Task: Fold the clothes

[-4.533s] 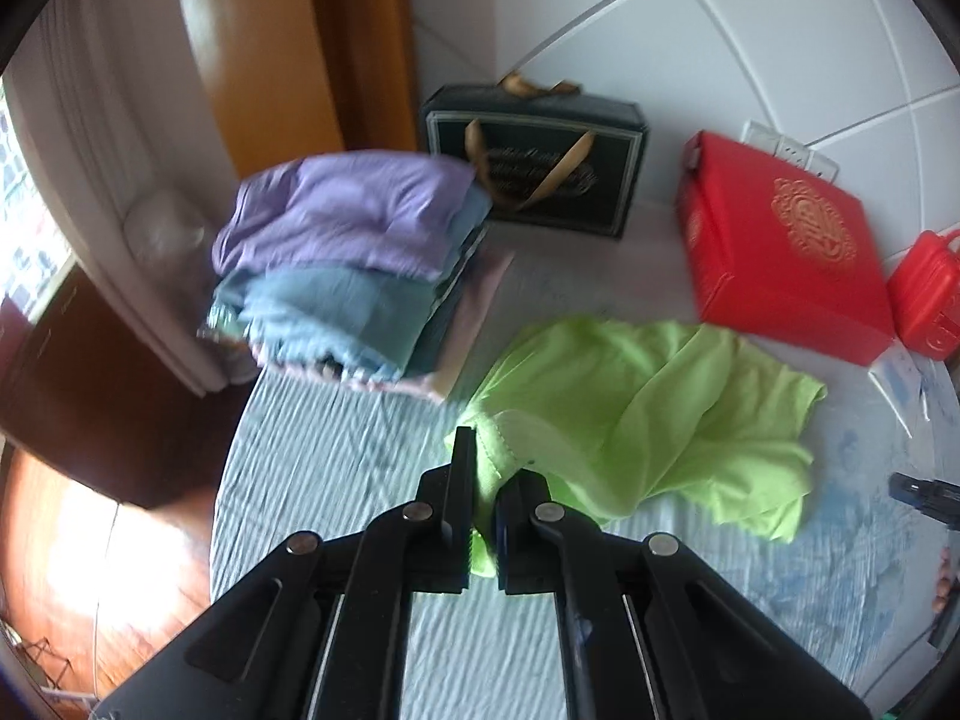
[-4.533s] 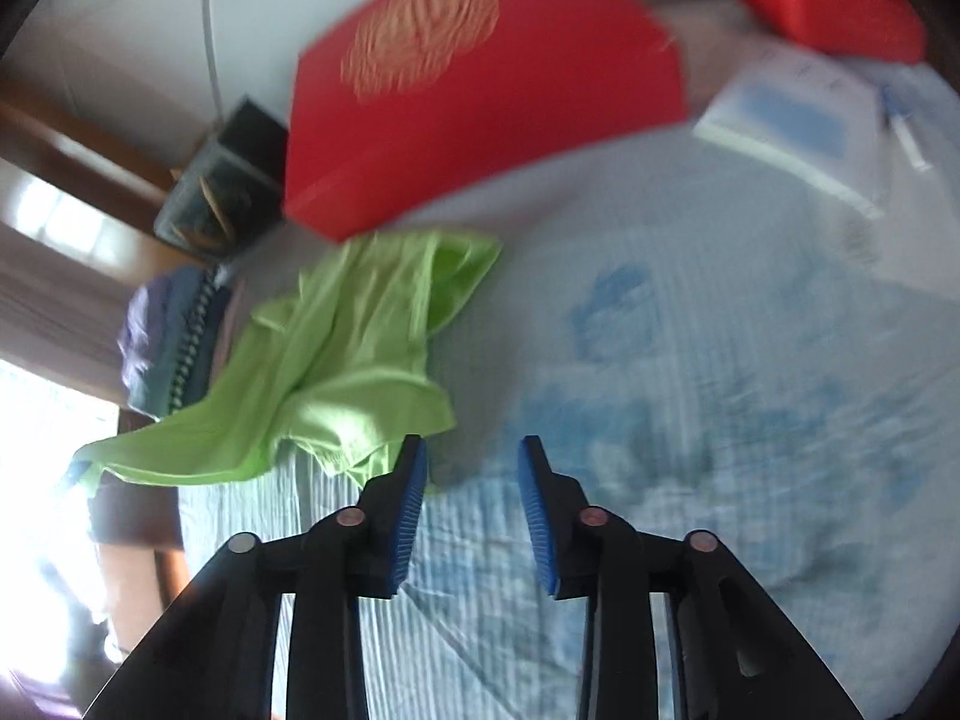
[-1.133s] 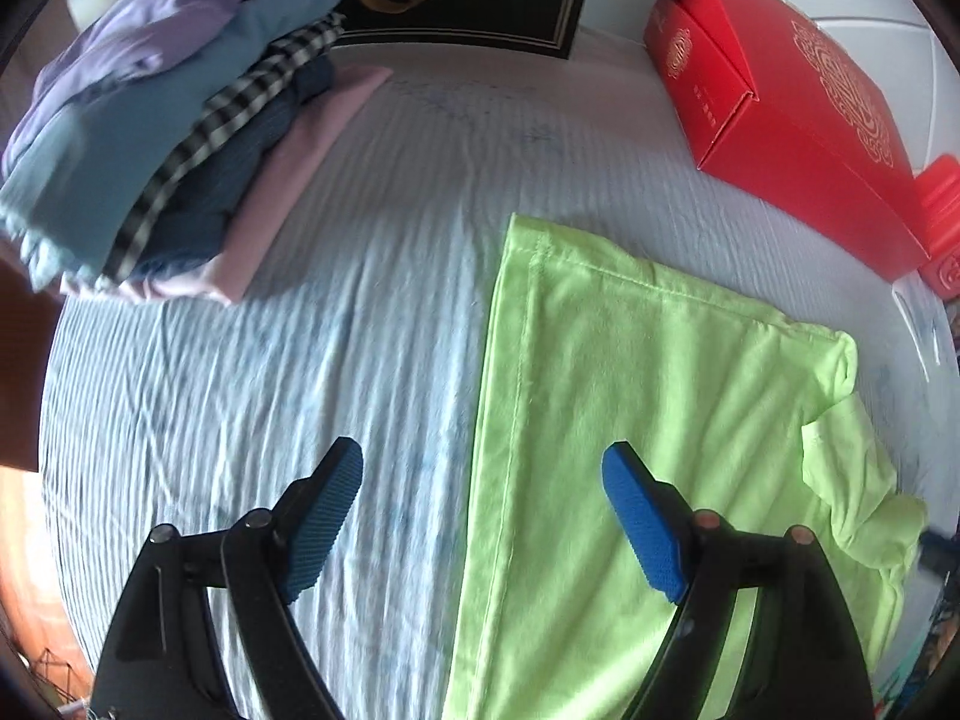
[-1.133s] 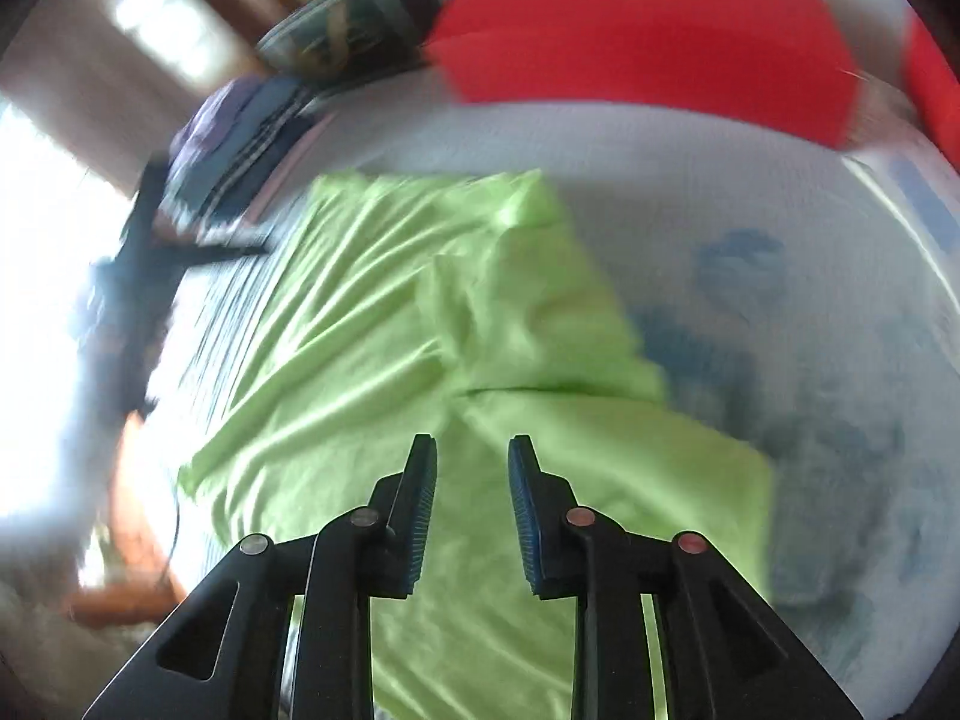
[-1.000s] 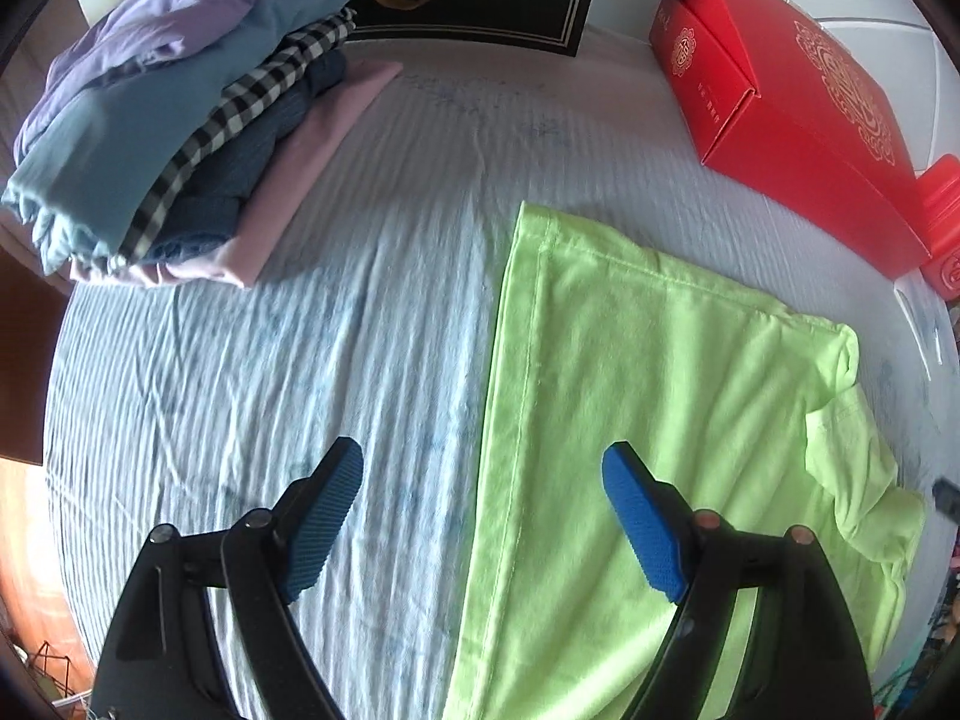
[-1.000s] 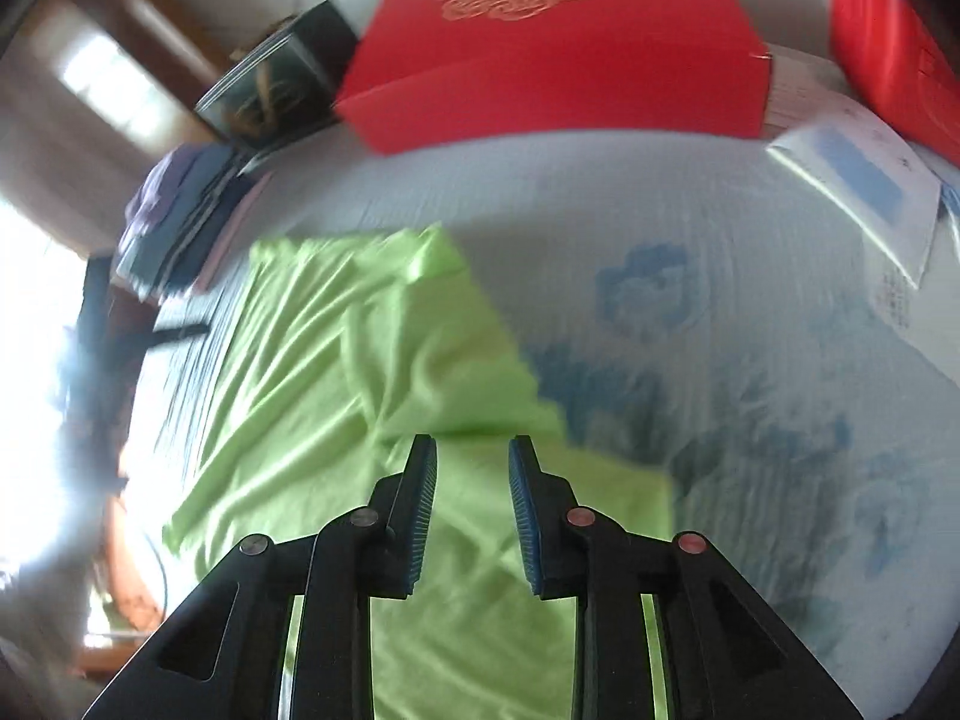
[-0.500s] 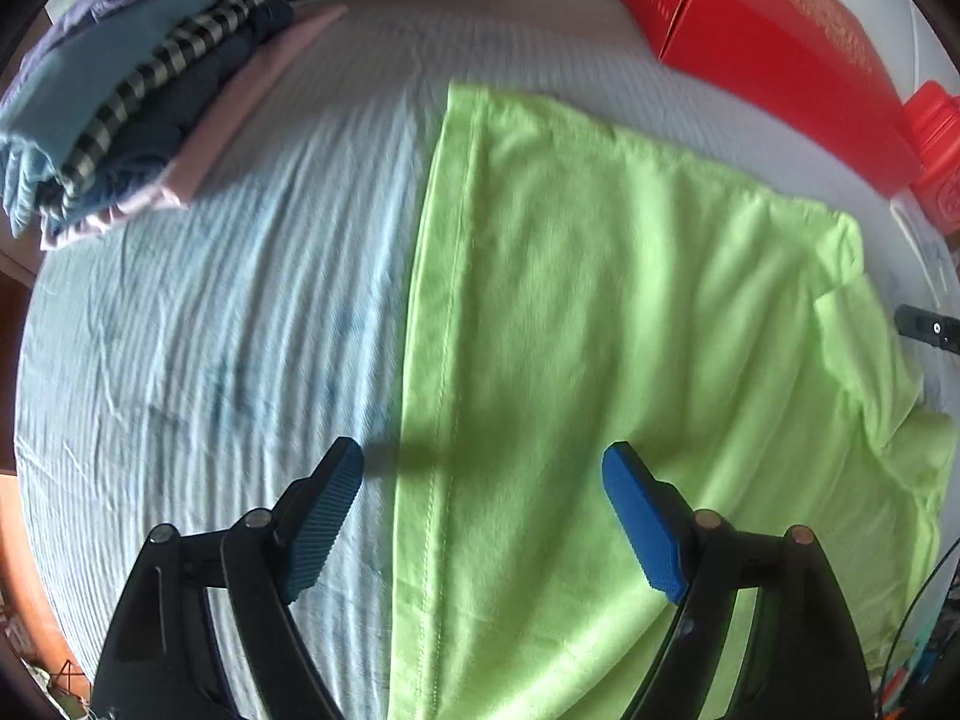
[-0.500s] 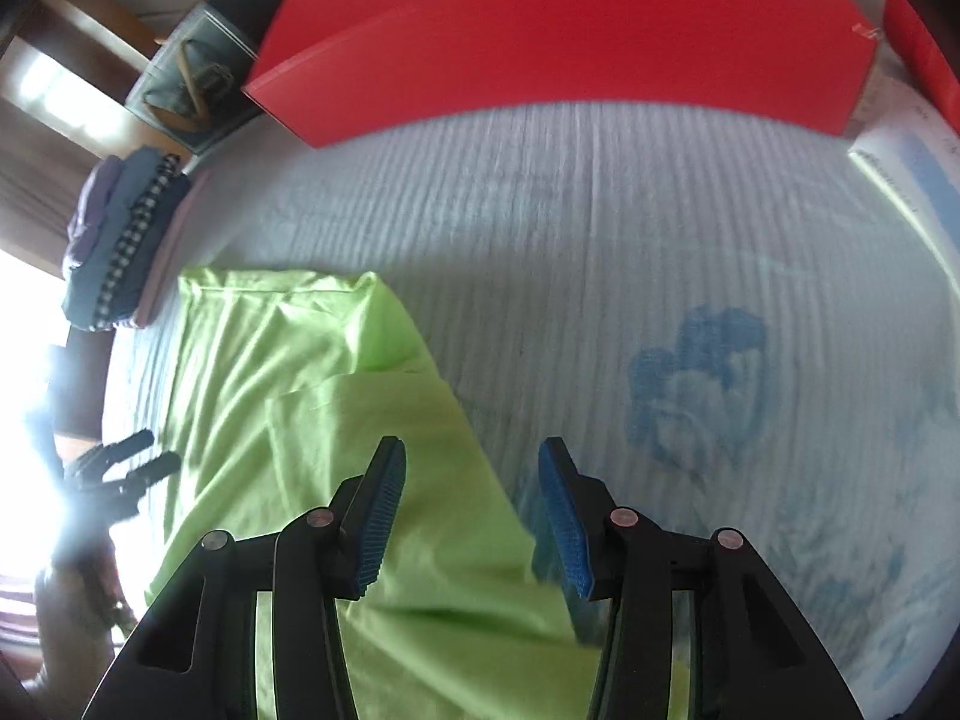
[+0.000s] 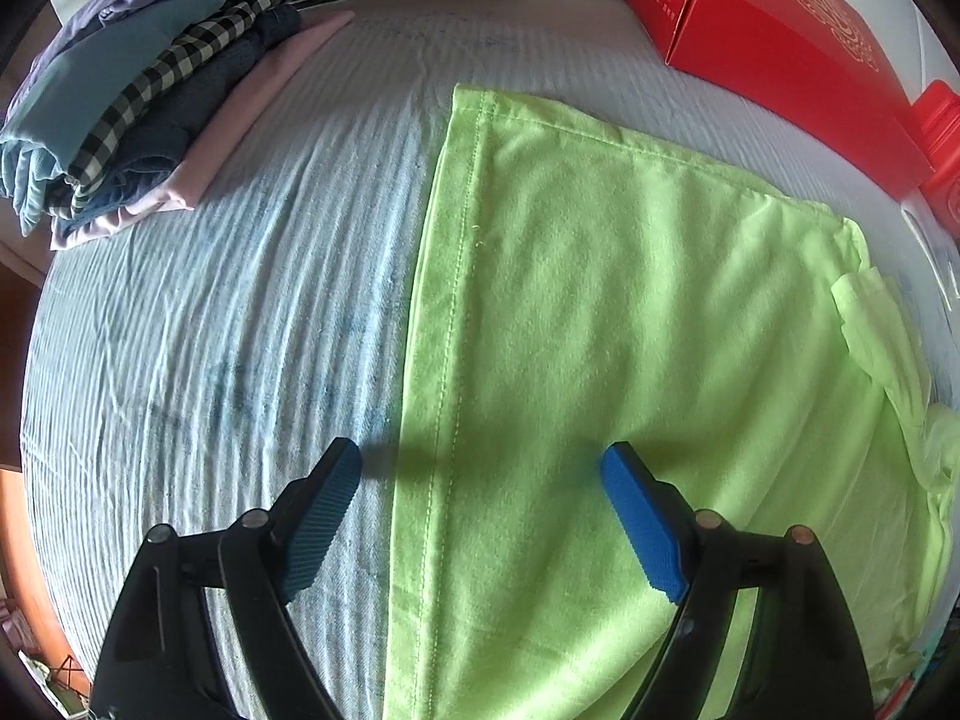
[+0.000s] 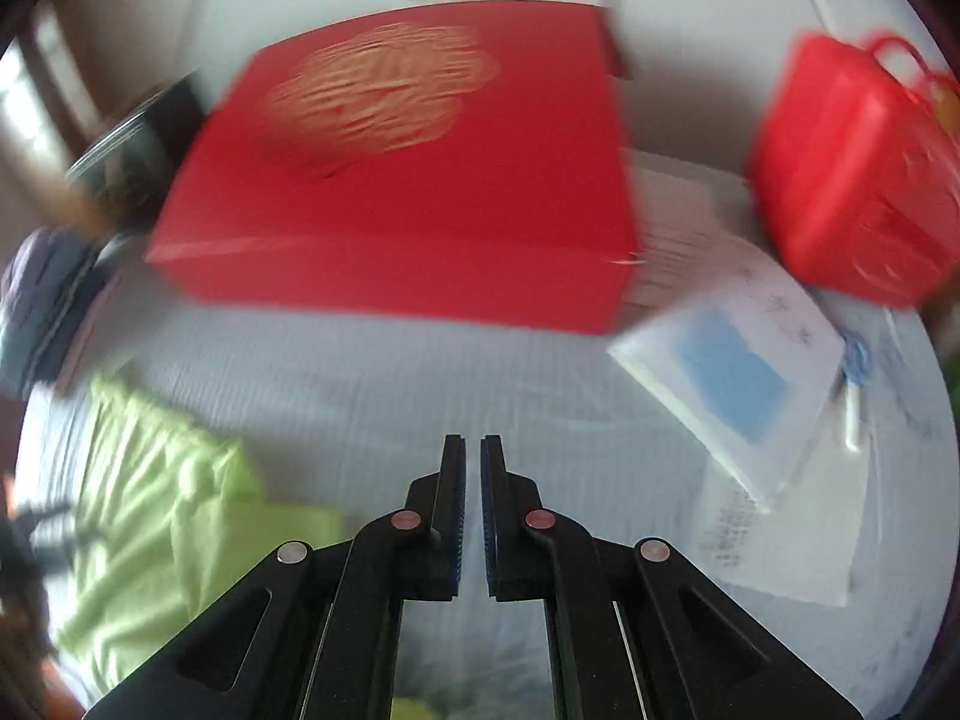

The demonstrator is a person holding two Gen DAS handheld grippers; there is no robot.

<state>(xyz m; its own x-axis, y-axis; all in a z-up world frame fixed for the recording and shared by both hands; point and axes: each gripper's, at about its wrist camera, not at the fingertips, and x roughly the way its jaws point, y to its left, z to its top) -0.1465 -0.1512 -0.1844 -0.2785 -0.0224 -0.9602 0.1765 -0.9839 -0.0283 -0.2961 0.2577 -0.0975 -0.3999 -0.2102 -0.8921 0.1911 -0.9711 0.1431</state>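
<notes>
Spread flat across the frame's middle and right, the lime-green shirt (image 9: 630, 330) looks light and limp, best pinched at its stitched hem; left tongs (image 9: 480, 468) gape wide, right tongs (image 10: 472, 450) nearly pressed together, empty.

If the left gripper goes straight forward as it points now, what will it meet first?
Probably the lime-green shirt: the left gripper, jaws wide open, points down at its stitched hem. Depth is hard to judge.
</notes>
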